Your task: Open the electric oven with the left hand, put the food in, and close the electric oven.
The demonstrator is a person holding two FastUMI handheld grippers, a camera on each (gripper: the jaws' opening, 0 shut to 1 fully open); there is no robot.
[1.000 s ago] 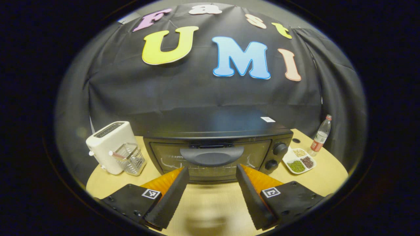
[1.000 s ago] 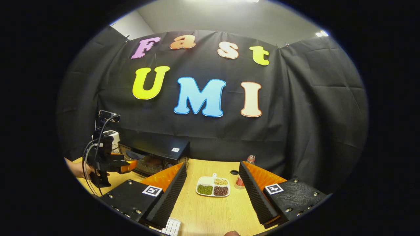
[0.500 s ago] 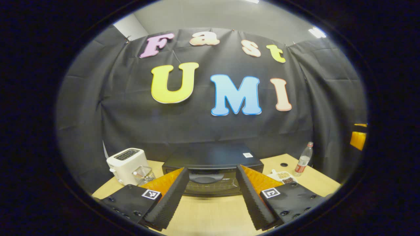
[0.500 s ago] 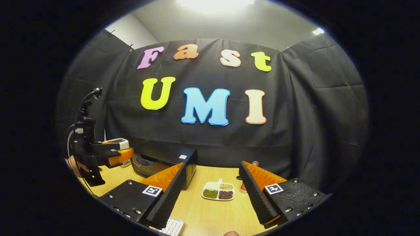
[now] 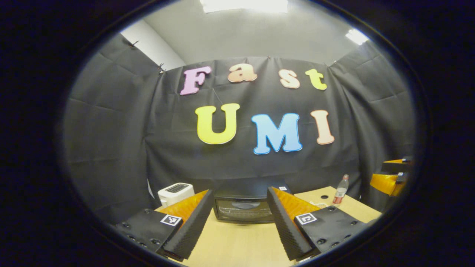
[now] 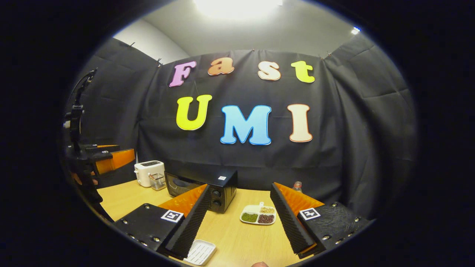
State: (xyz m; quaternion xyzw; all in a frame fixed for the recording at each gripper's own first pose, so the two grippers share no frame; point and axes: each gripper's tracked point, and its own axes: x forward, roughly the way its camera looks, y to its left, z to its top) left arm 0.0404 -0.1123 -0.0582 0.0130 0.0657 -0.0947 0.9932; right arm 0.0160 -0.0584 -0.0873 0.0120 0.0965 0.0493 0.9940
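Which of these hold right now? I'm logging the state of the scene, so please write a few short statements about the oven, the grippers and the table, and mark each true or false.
1. The oven door is shut. True.
2. The left hand-held gripper is shut on the oven handle. False: it is open, back from the oven, holding nothing.
3. The divided dish of beans lies on the table. True.
4. The toaster stands on top of the oven. False: it stands on the table beside it.
5. The right hand-held gripper holds the bottle. False: it is open and empty.
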